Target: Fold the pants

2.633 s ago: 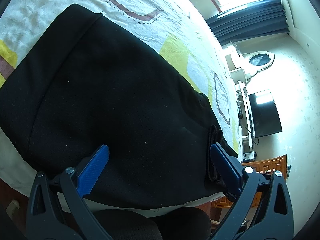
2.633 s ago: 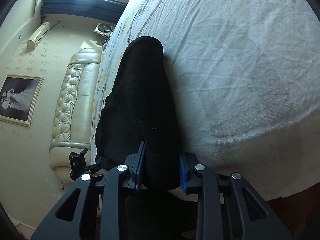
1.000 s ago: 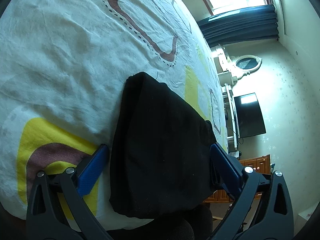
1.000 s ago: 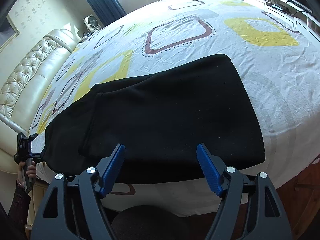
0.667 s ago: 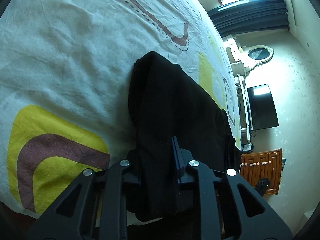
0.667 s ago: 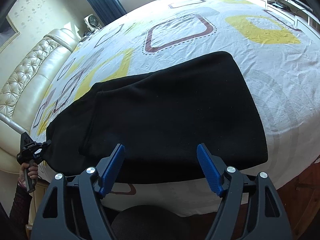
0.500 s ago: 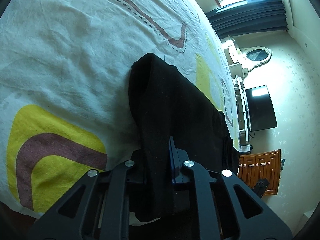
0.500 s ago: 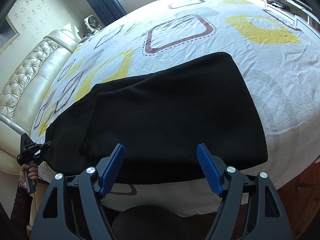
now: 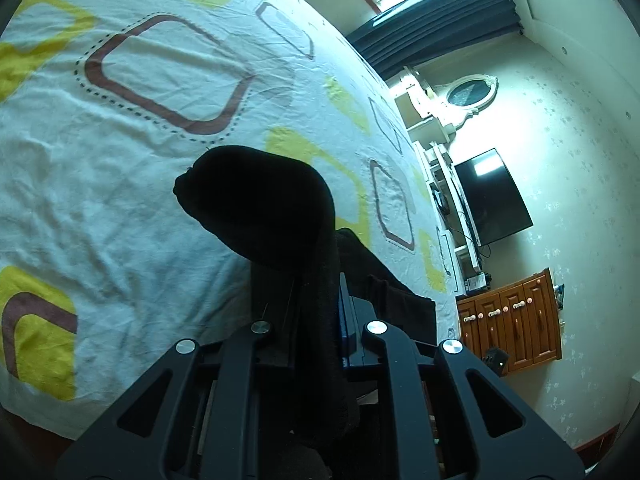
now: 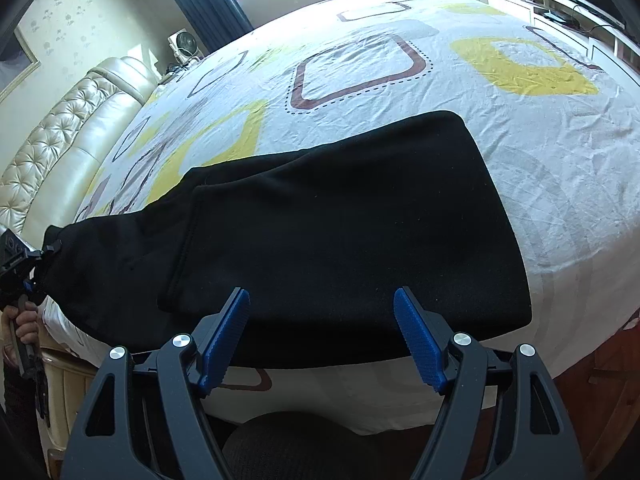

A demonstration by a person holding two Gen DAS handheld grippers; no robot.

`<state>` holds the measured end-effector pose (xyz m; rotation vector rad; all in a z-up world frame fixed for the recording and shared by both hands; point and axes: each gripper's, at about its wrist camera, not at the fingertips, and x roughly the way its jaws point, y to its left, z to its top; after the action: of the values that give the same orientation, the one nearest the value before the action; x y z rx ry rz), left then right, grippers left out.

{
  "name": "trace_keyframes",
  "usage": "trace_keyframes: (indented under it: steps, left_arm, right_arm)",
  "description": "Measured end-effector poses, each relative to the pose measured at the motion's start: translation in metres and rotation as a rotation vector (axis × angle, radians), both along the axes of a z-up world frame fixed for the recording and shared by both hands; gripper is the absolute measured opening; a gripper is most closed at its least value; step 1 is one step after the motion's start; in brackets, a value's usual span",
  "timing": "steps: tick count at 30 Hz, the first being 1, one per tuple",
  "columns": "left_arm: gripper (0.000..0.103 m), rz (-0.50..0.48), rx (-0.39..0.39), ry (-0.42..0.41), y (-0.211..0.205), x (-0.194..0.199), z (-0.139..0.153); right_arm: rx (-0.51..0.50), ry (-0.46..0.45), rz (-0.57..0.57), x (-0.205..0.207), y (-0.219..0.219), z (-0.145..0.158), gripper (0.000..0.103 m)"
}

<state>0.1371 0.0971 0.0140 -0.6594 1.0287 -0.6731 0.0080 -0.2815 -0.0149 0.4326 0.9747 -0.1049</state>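
Black pants (image 10: 340, 220) lie folded across the near edge of the bed, running from right to far left. In the right wrist view my right gripper (image 10: 320, 300) hovers open just above their near edge, its blue pads (image 10: 228, 328) clear of the cloth. At the far left of that view my left gripper (image 10: 20, 256) grips the pants' end. In the left wrist view my left gripper (image 9: 316, 304) is shut on the pants (image 9: 260, 200). The cloth stands up from the jaws in a raised hump, lifted off the sheet.
The bed sheet (image 9: 120, 208) is white with yellow and brown shapes. A cream tufted headboard (image 10: 60, 128) stands at the left. A wall TV (image 9: 492, 200) and wooden cabinet (image 9: 516, 320) are beyond the bed's far side. A hand (image 10: 20, 328) holds the left gripper's handle.
My left gripper closed on the end of the pants, then rose and carried the cloth up off the sheet. The right gripper stayed open and still.
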Motion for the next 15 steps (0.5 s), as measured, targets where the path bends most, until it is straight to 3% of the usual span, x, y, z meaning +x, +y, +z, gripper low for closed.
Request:
trace_keyframes:
  steps: [7,15]
  left_arm:
    - [0.013,-0.107,0.065,-0.089,-0.082,-0.005,0.047]
    - [0.013,-0.293,0.173,-0.121,-0.213,-0.014,0.055]
  right_arm:
    - [0.001,0.000,0.001,0.000,0.001,0.000,0.074]
    - [-0.002,-0.018,0.011,-0.003,0.008,0.006,0.074]
